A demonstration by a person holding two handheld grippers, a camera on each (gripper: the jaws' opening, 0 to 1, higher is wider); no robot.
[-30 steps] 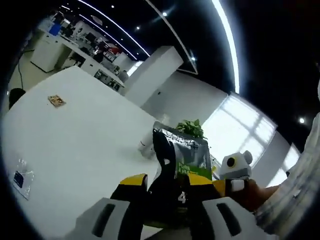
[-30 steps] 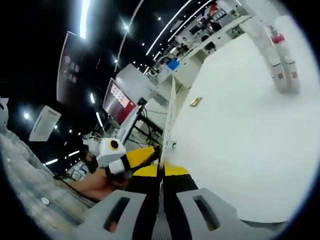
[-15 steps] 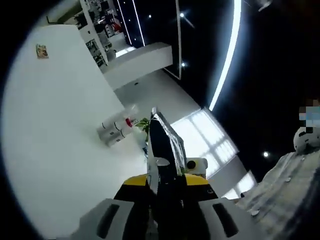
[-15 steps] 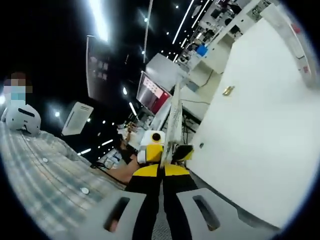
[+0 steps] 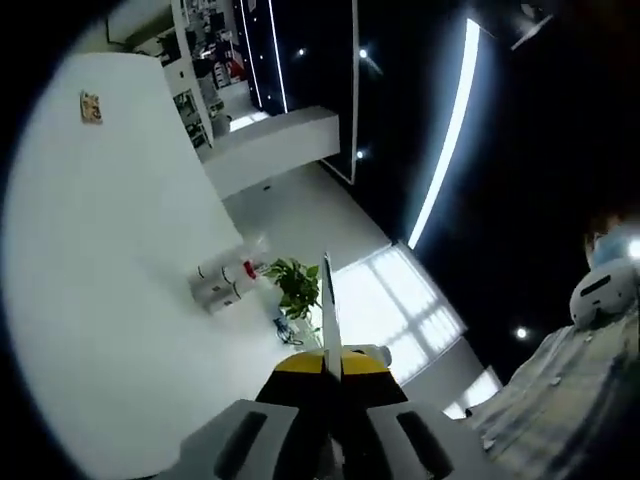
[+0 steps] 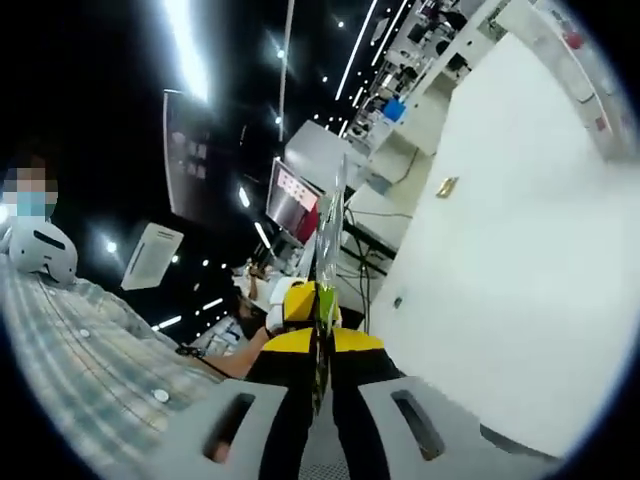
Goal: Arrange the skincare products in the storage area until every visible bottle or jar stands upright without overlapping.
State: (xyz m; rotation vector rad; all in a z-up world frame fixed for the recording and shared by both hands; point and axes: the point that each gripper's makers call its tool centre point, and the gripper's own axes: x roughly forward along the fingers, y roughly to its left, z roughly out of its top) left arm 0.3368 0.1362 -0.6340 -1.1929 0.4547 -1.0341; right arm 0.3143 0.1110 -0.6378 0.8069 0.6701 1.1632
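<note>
Foil pouch (image 5: 329, 310) seen edge-on, pinched between jaws of left gripper (image 5: 331, 375) and right gripper (image 6: 320, 352); two bottles (image 5: 222, 283) lie on white surface (image 5: 100, 250).

Yellow-tipped grey claw (image 5: 330, 375), plaid sleeve (image 6: 90, 370)

Left gripper view looks along its jaws, rolled steeply, so the white table (image 5: 110, 300) fills the left side and the ceiling the right. Right gripper view, also tilted, faces the opposite way. Both share the table, the upright bottles (image 5: 222, 282) (image 6: 590, 75), and the person's plaid shirt (image 6: 70, 360).
</note>
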